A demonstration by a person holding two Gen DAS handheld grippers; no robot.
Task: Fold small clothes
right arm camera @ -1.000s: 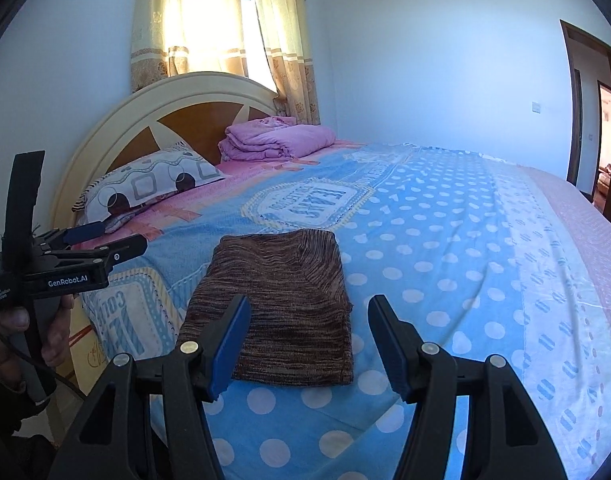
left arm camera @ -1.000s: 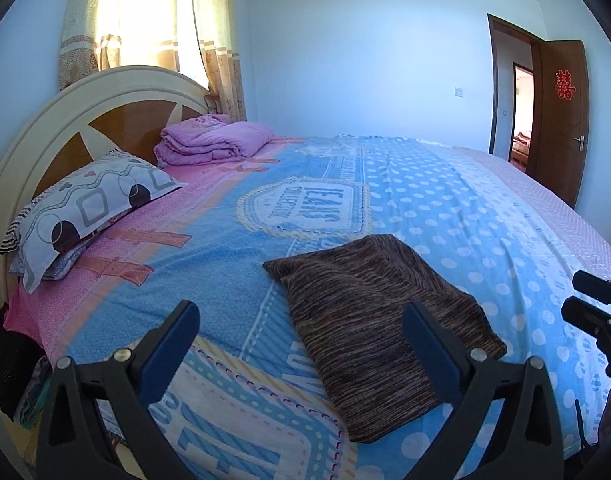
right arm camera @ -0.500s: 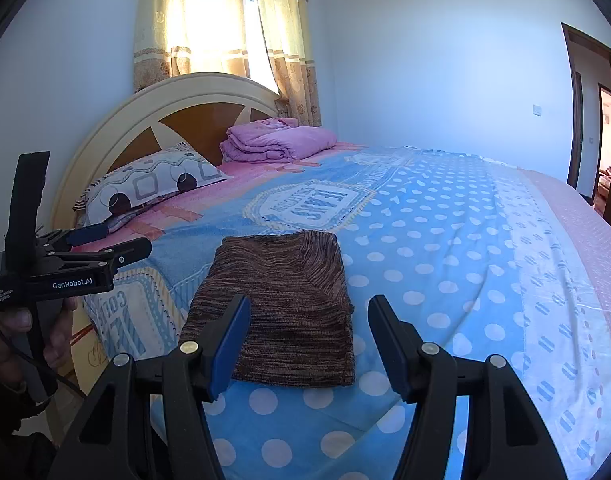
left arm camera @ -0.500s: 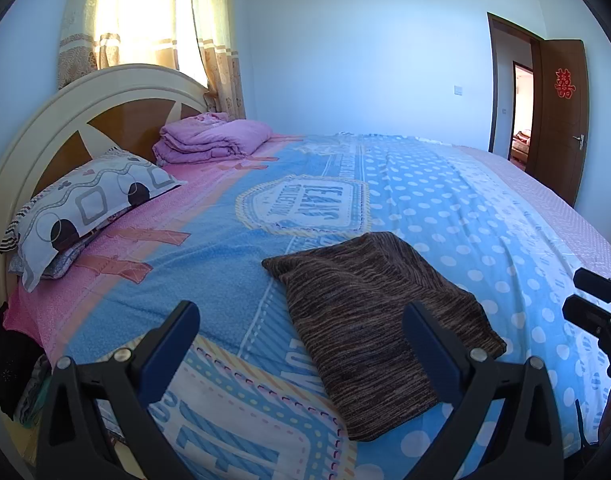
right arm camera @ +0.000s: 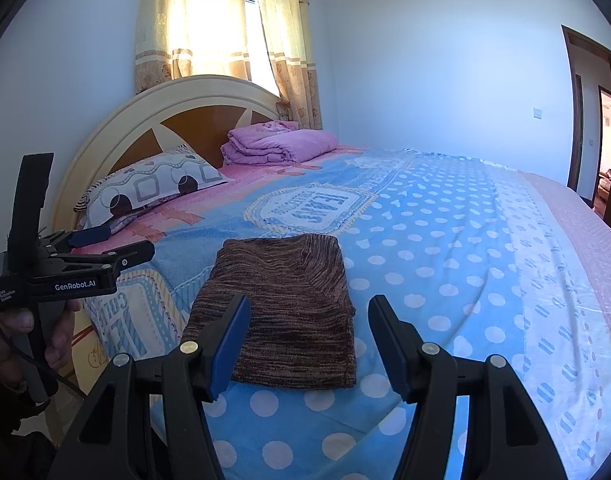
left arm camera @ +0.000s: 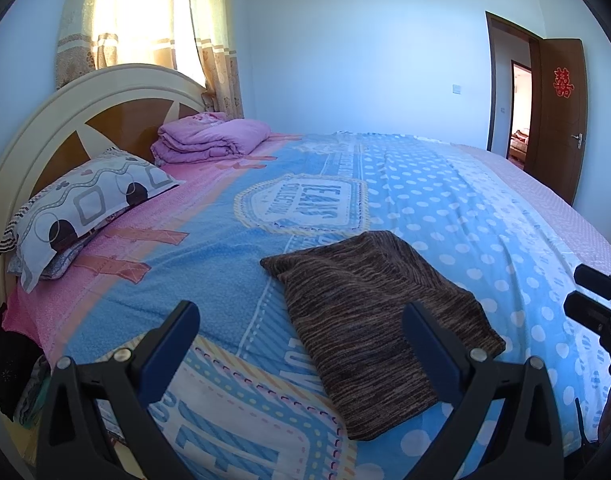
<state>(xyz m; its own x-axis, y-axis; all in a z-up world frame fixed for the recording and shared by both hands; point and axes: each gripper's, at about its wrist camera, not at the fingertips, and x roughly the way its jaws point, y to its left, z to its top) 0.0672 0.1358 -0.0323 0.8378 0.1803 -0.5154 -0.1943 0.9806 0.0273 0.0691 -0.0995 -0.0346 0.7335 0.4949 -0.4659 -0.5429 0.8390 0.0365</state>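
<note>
A brown striped knit garment (left arm camera: 369, 312) lies folded into a flat rectangle on the blue dotted bedspread (left arm camera: 445, 208) near the bed's front edge. It also shows in the right wrist view (right arm camera: 289, 312). My left gripper (left arm camera: 301, 320) is open and empty, held above the bed edge with the garment just beyond its right finger. My right gripper (right arm camera: 309, 320) is open and empty, just short of the garment's near edge. The left gripper shows in the right wrist view (right arm camera: 105, 246), held in a hand at the left.
A patterned pillow (left arm camera: 85, 204) and a folded pink quilt (left arm camera: 213, 136) lie by the wooden headboard (left arm camera: 65, 120). A curtained window (left arm camera: 145, 20) is behind it. An open brown door (left arm camera: 557, 116) stands at the far right. The bedspread (right arm camera: 445, 240) stretches beyond the garment.
Both grippers have barely shifted; the view has risen very slightly. The garment lies as before and both grippers stay open.
</note>
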